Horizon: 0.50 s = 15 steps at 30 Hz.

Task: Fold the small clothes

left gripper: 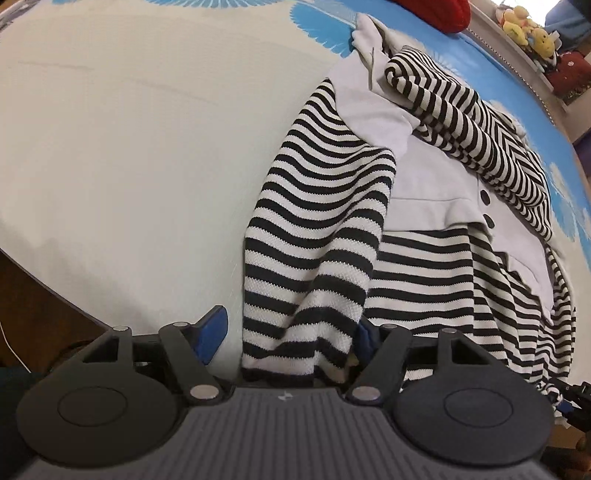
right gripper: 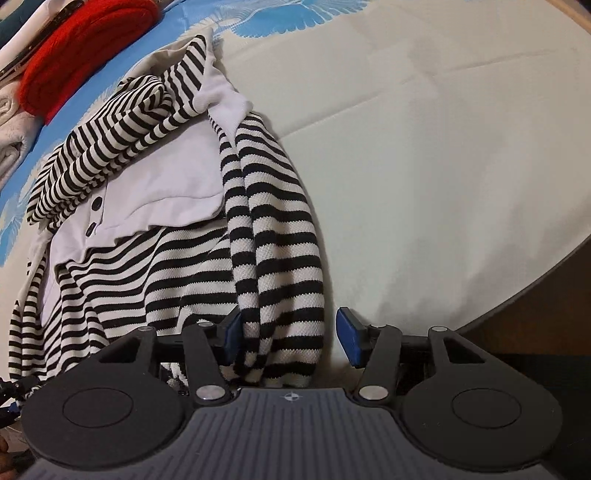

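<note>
White and blue, the bed sheet is lying flat under everything. On it a striped top is lying in a loose heap, with a pale grey part and dark buttons in its middle. In the left wrist view the top is filling the space from 12 o'clock round to 4 o'clock. In the right wrist view it is filling 8 o'clock up to 12 o'clock.

Two striped flaps are hanging down at the near edge of the bed. The left gripper is standing loose around one flap. Its blue pad at 7 o'clock is apart from the cloth, so it is not squeezing. The right gripper is standing around the other flap. One pad is just beside the cloth and the other is apart, so it is loose too.

The folding looks barely begun. The top is bunched and twisted, and no neat fold is showing. Smoothing and all the folds are left to do.

A red thing and some soft toys are sitting at the far edge, well apart. The left gripper's other pad is hiding behind the cloth. The flap ends are cut off behind the gripper bodies.
</note>
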Available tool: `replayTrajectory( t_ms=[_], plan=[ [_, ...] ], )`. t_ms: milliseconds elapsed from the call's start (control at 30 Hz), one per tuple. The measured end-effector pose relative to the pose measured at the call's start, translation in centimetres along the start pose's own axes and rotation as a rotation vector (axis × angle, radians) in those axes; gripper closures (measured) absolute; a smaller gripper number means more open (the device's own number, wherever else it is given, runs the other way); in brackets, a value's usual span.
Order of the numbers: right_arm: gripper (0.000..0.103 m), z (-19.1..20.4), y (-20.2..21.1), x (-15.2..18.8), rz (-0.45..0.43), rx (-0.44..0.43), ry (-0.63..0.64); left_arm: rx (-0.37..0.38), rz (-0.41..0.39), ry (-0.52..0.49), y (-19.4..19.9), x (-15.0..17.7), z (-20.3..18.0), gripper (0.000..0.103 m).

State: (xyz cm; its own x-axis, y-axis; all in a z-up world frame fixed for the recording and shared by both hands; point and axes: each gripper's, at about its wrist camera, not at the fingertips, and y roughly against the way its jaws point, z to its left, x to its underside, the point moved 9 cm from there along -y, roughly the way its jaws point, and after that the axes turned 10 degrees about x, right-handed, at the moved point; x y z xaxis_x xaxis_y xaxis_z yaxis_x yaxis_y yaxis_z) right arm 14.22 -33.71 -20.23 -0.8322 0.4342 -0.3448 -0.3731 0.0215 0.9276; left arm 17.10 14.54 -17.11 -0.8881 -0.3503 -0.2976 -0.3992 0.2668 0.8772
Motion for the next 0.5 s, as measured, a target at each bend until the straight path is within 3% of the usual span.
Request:
replayTrajectory(
  t_ms=[33,67,100,133,167,200,400,500],
  plan=[
    [0.048,0.0,0.1,0.0,-0.003,0.002,0.004,0.002,-0.004,-0.014,0.0,0.0,-0.2,0.041],
    [0.049,0.1,0.1,0.1,-0.007,0.001,0.013,0.006,-0.003,-0.029,0.0,0.0,-0.4,0.054],
    [0.059,0.2,0.1,0.1,-0.008,-0.002,0.020,0.013,-0.002,-0.041,0.0,0.1,-0.7,0.070],
    [0.069,0.4,0.2,0.2,-0.006,-0.020,0.028,0.026,-0.003,-0.051,0.0,0.1,-1.0,0.080],
    [0.084,0.6,0.3,0.2,-0.002,-0.040,0.032,0.036,-0.007,-0.056,0.2,0.1,-1.2,0.089],
    [0.092,0.8,0.5,0.2,-0.004,-0.059,0.033,0.042,-0.019,-0.060,0.5,0.0,-1.4,0.092],
    [0.095,-0.7,4.0,-1.7,-0.099,-0.116,-0.072,0.124,-0.121,-0.034,3.7,-0.4,-2.4,0.094],
    [0.095,-1.7,4.3,-1.6,-0.093,-0.094,-0.092,0.142,-0.116,-0.031,4.0,-0.3,-2.6,0.093]
  ],
)
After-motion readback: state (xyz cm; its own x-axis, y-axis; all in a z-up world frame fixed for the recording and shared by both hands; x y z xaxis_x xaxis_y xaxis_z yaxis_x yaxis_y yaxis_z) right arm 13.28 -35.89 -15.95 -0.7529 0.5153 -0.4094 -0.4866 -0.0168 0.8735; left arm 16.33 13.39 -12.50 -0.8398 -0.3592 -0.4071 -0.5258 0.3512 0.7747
